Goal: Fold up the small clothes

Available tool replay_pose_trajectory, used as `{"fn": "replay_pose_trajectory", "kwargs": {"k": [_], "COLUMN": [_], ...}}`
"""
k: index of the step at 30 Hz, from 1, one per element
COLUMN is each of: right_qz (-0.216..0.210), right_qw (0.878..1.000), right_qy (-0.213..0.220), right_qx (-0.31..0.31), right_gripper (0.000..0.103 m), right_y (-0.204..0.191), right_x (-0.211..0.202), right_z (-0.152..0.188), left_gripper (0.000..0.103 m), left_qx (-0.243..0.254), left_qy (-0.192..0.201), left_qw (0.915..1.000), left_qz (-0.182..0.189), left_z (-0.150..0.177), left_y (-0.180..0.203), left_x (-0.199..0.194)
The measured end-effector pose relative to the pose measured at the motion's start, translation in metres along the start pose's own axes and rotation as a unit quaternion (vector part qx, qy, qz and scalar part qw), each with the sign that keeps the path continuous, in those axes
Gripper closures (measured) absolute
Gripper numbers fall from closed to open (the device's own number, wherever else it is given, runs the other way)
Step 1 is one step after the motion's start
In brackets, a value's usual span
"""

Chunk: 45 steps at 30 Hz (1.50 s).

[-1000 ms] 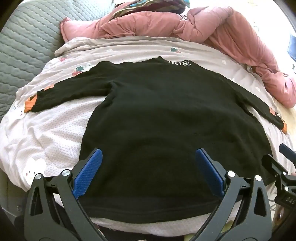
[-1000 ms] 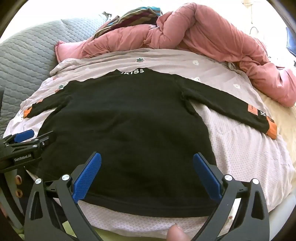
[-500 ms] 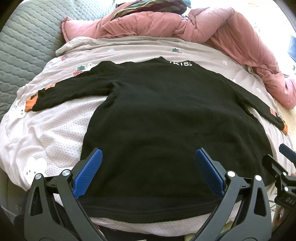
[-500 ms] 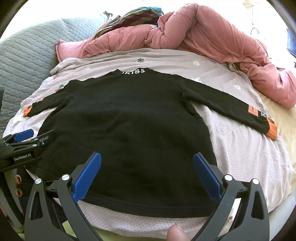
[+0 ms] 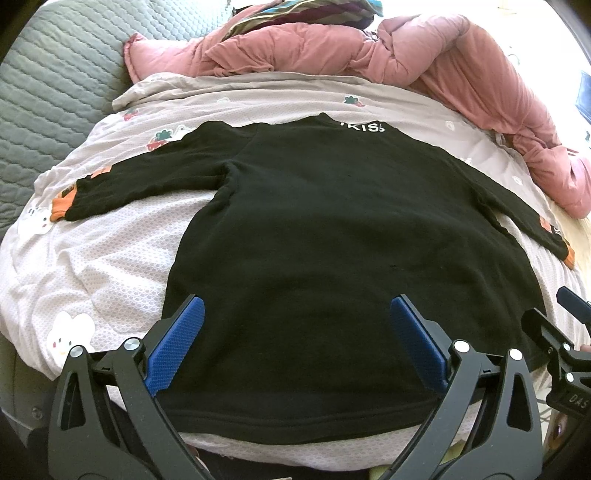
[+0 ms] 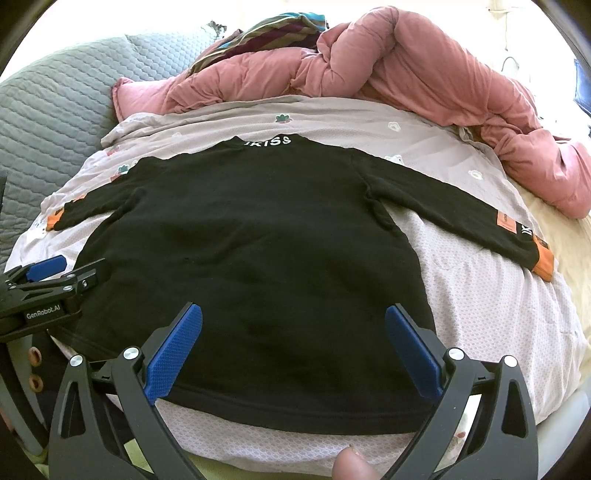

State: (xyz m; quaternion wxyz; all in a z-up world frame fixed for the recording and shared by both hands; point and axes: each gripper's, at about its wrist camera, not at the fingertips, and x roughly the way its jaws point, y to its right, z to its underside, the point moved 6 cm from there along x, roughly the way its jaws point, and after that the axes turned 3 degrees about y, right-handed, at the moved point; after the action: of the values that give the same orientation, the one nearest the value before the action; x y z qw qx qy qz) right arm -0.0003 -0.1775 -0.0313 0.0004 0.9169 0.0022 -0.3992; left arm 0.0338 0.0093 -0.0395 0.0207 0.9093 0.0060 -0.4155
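Note:
A small black long-sleeved sweater lies flat and spread out on a pale bed cover, collar far, hem near; it also shows in the right wrist view. Both sleeves stretch out sideways, with orange cuffs. My left gripper is open and empty, hovering over the hem's left half. My right gripper is open and empty over the hem's right half. Each gripper shows at the edge of the other's view.
A pink quilt is bunched along the far side of the bed. A striped cloth lies behind it. A grey quilted cushion rises at the left. The patterned pale cover lies under the sweater.
Both views have shifted very slightly; the sweater and both open grippers stay as they were.

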Motion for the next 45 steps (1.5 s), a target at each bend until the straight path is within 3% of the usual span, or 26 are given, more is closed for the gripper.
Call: {"fn": "replay_pose_trajectory", "kwargs": {"k": [25, 45], "right_qz": [-0.002, 0.025], "right_qw": [1.0, 0.998], "right_qy": [0.004, 0.017], "right_qx": [0.009, 0.05], "right_gripper": [0.004, 0.004], "right_y": [0.007, 0.061], "right_x": [0.002, 0.02], "right_z": [0.0, -0.02], "left_gripper": [0.008, 0.008], "left_qx": [0.001, 0.011], "left_qy": [0.001, -0.005], "left_qw": [1.0, 0.9999], "left_qz": [0.001, 0.011], "left_z": [0.002, -0.023], "left_y": [-0.001, 0.028], "left_x": [0.002, 0.02]}}
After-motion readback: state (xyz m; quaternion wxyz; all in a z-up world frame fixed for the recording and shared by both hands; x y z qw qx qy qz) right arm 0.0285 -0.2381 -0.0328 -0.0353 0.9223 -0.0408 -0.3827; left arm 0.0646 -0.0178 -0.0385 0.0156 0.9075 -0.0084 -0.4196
